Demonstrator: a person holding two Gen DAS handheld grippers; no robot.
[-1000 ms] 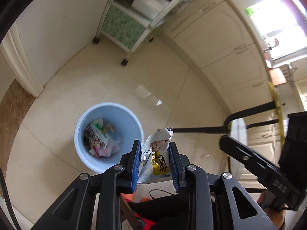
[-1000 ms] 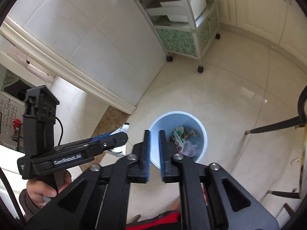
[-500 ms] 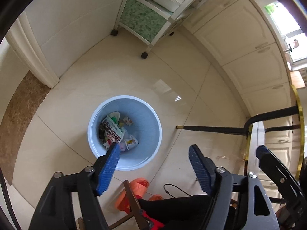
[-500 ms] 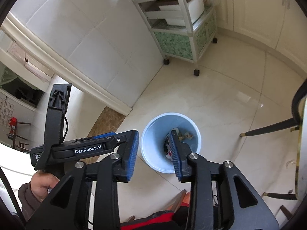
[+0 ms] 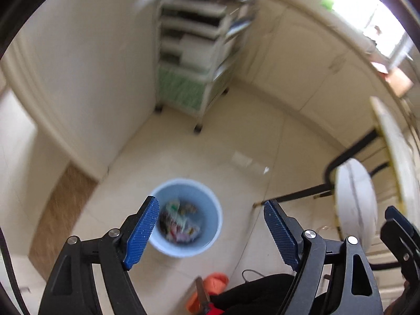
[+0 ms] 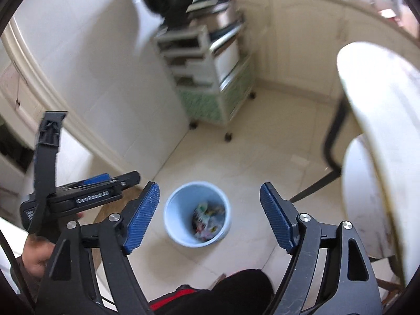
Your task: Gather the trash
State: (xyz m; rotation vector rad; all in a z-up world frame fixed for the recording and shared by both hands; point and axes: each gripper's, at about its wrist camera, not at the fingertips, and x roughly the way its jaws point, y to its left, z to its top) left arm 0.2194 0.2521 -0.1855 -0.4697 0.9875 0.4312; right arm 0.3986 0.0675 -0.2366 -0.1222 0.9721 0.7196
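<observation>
Left gripper [image 5: 211, 204] and right gripper [image 6: 209, 186] both angle steeply down, jaws opening wide, nothing between them. The crumpled white wrapper pinched a second ago is gone from the left. Below, the round pale-blue plastic bin [image 5: 210, 225] holds trash on the cream tile floor [image 5: 236, 136], near a white shelf trolley [image 5: 194, 60].

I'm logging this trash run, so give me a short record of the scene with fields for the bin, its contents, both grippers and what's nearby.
bin: light blue bin, upright on the tiled floor
contents: crumpled wrappers, details blurred
left gripper: jaws opening, nothing between them
right gripper: jaws opening, nothing between them
nearby: white wheeled shelf cart by the wall, beyond the bin
</observation>
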